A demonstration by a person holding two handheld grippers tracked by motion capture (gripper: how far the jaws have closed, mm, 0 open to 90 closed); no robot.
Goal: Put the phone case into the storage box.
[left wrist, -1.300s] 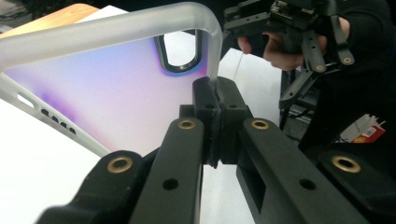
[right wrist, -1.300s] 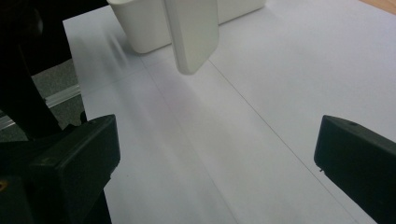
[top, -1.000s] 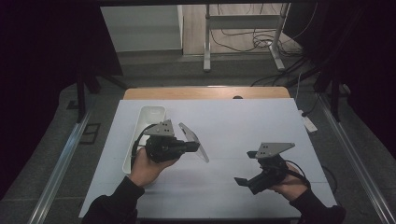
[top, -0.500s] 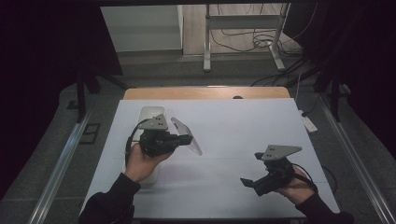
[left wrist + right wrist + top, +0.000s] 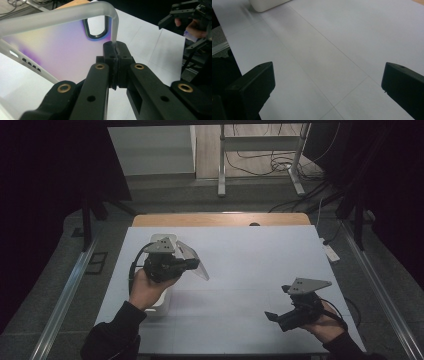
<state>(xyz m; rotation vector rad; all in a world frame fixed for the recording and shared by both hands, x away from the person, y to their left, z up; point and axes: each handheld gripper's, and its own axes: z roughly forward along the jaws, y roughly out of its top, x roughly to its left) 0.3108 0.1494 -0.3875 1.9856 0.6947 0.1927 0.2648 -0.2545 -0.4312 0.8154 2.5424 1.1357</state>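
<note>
While pinched by its rim, phone case (image 5: pixel 57 47) between left claw (image 5: pixel 115 50) jaws.

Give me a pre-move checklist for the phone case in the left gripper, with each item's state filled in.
1. Left gripper shut on the translucent phone case: ok, the fingers pinch its rim at a corner.
2. Case lifted off the white table cover: ok, in the high view it hangs above the cover.
3. Right gripper free to take the case: ok, its jaws stand wide apart with nothing between them.
4. The two grippers well apart: ok.
5. White tray out of the way: cannot tell, the left hand covers most of it.
</note>
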